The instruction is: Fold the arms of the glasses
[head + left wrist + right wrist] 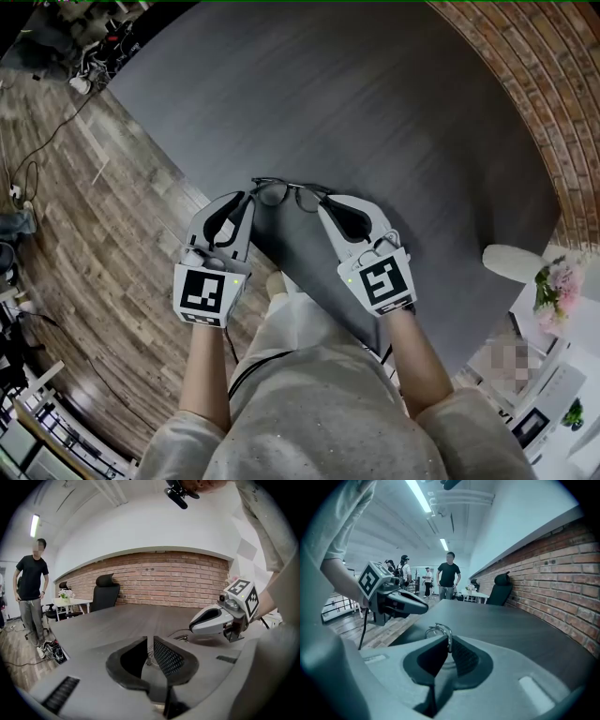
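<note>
Found near the front edge of the dark grey table (394, 122): the glasses (286, 194), with a thin dark frame and both lenses side by side, reaching across from one tool to the other. Pinched at the left end by the left gripper (251, 195), with jaws drawn to a narrow slit and a thin metal piece of the frame caught in that slit. Pinched at the other end by the right gripper (324, 202), also nearly closed, with a bright wire part standing up just between the tips and one round rim showing right behind it (seen best from the right gripper view). Both pointing inward and a little down, toward each other, tips near but apart, with only the glasses between. Impossible to tell whether the arms lie folded or open, being too thin and partly covered by the jaws. Cannot tell either whether the frame touches the table or hangs just above it. Left of the table: a wooden floor (112, 253). On the far side: a curved brick wall (534, 84). In the left gripper view: a black office chair (104, 592) at the far table edge, a small white table (70, 603) with flowers (65, 594) beside it, and a person (30, 588) standing on the floor, well apart. In the right gripper view: some more people (449, 576) standing far behind the table.
</note>
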Demonstrator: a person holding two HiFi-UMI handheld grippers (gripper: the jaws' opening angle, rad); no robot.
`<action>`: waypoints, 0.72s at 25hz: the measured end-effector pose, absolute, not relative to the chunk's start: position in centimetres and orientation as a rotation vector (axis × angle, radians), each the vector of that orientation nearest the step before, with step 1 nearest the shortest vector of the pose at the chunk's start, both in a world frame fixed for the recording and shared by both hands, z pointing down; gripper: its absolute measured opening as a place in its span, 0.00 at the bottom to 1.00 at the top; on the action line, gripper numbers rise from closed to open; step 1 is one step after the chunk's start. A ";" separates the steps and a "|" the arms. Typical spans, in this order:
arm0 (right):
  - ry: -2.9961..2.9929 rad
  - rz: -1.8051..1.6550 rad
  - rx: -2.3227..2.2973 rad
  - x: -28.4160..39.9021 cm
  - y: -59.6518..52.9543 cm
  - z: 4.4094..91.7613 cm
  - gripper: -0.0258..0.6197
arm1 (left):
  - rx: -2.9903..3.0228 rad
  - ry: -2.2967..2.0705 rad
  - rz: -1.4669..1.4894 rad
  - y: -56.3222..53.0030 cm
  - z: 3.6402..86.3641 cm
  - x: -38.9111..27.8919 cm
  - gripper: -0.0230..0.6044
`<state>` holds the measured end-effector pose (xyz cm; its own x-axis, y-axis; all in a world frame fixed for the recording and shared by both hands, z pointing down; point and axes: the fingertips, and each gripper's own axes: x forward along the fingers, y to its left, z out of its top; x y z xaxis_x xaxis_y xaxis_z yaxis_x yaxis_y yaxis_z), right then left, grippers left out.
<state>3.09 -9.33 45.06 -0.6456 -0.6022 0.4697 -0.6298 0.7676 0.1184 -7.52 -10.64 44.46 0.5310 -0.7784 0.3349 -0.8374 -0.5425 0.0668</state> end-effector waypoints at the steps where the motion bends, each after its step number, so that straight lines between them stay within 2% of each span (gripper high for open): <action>1: -2.466 0.081 0.924 3.2 -9.3 45.3 0.08 | 2.546 -1.364 0.394 -10.6 44.6 -7.4 0.10; 18: -2.398 0.089 0.886 4.3 -10.0 47.7 0.08 | 2.519 -1.369 0.398 -11.0 45.1 -7.4 0.10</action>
<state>4.35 -10.03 47.74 -0.6146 -0.5764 0.5385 -0.6145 0.7779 0.1312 -7.40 -10.97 45.14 0.5222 -0.7771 0.3513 -0.8444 -0.5290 0.0847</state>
